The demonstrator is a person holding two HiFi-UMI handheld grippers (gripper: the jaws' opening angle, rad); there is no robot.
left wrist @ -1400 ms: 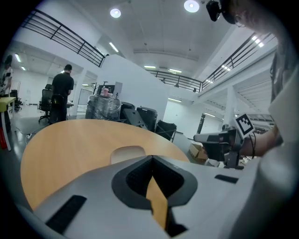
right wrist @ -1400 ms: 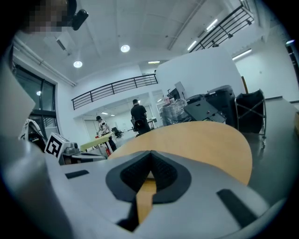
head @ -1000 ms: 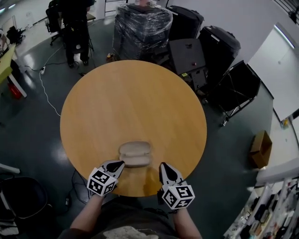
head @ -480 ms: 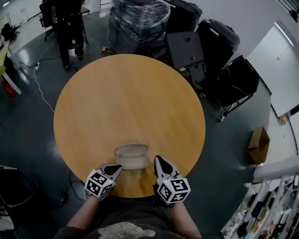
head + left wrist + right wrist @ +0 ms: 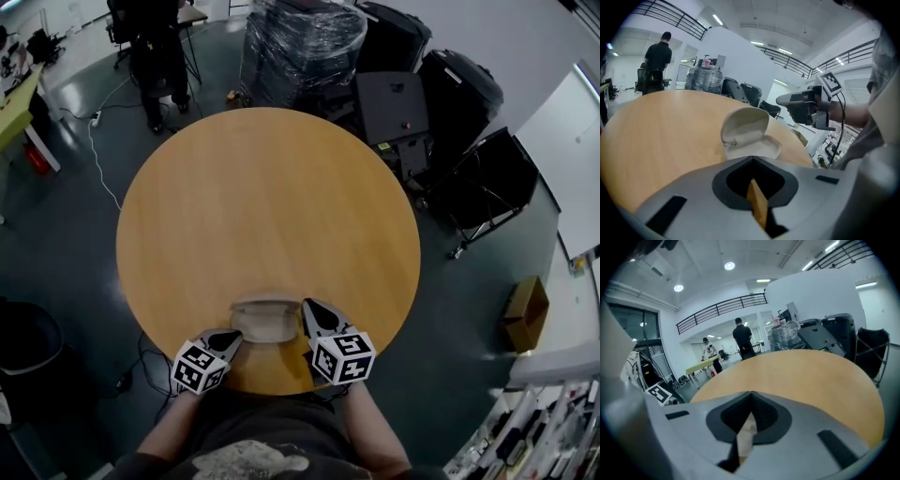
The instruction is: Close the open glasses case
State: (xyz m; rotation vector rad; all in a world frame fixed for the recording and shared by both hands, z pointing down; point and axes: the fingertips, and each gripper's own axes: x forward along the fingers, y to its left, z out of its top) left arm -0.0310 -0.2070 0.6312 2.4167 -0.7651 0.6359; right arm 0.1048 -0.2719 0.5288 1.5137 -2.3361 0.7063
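Note:
The beige glasses case [image 5: 265, 321] lies open near the table's front edge, empty as far as I can see. In the left gripper view the glasses case [image 5: 746, 133] has its lid standing up over the flat base. My left gripper [image 5: 230, 337] sits just off its near-left end, jaws shut, holding nothing. My right gripper [image 5: 311, 311] is close beside the case's right end, also shut and empty. The left gripper [image 5: 751, 159] points at the case. Below the right gripper [image 5: 751, 393] only a beige sliver shows.
The round wooden table [image 5: 267, 197] carries only the case. Black cases and a wrapped pallet [image 5: 300, 42] stand beyond its far edge. A person [image 5: 155, 56] stands at the far left, and a cardboard box [image 5: 523, 314] sits on the floor to the right.
My right gripper has moved forward and left, up to the case's right end. The left gripper has stayed near the case's near-left corner. The head view has shifted slightly.

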